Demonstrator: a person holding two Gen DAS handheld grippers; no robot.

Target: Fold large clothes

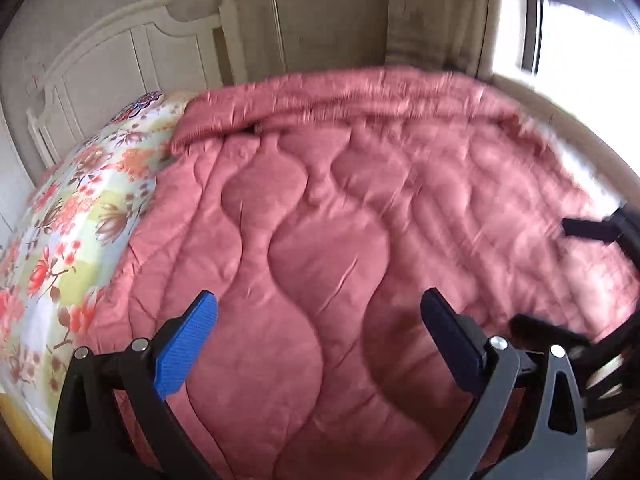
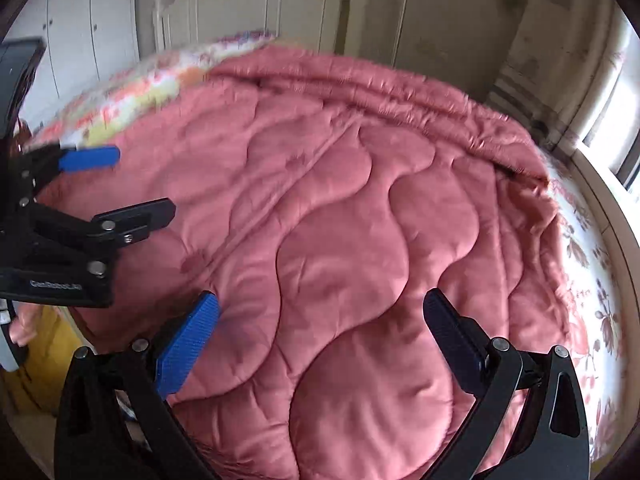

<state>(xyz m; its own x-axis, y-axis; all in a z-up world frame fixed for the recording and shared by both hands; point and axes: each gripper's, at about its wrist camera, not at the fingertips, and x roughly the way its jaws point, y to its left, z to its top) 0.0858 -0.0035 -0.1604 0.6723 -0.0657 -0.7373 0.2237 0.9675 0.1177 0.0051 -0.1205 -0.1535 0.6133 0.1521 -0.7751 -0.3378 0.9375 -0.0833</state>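
While both tools hover with nothing between their fingers, the left gripper (image 1: 318, 316) and right gripper (image 2: 320, 316) gape wide above the pink quilt (image 1: 340, 220). It lies spread on the bed's floral sheet (image 1: 68, 220), its far edge already turned over; I'd judge most folding remains. Both point forward, side by side, tilted down.
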